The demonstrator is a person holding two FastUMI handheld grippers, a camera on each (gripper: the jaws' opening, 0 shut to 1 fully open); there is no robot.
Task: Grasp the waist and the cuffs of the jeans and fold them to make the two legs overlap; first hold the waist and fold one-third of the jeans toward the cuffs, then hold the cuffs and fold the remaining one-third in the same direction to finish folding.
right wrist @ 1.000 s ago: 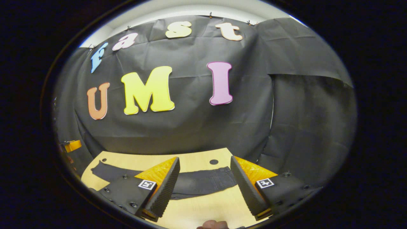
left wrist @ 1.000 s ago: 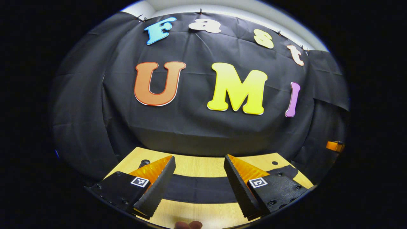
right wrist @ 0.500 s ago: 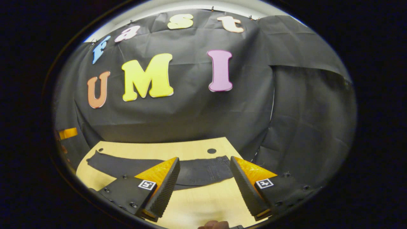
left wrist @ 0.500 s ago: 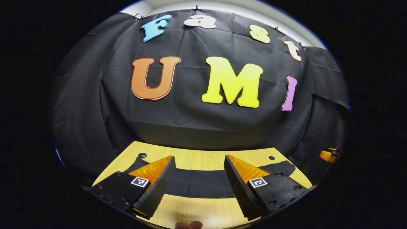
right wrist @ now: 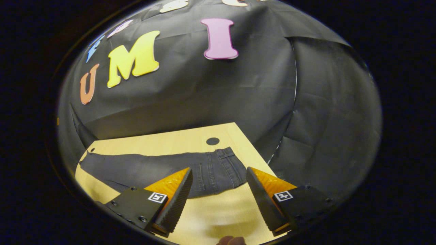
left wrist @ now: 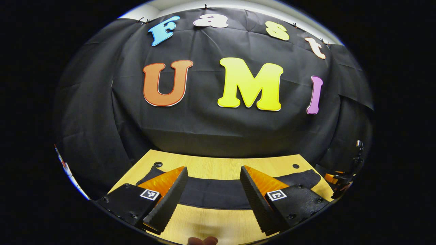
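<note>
Dark denim jeans (right wrist: 163,168) are laid flat along the table (right wrist: 218,214), ready for folding.
Both tongs are held released above: right gripper (right wrist: 218,200) is aimed at the waist (right wrist: 231,166), left gripper (left wrist: 213,200) over the legs.

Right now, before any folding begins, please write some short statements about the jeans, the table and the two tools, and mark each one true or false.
1. The jeans lie flat on the wooden table. True.
2. The right tool is shut on the waist. False: it is open, touching no cloth.
3. The left tool is open. True.
4. The jeans are already folded in thirds. False: they lie stretched out at full length.
5. A round hole lies in the table beyond the waist. True.
</note>
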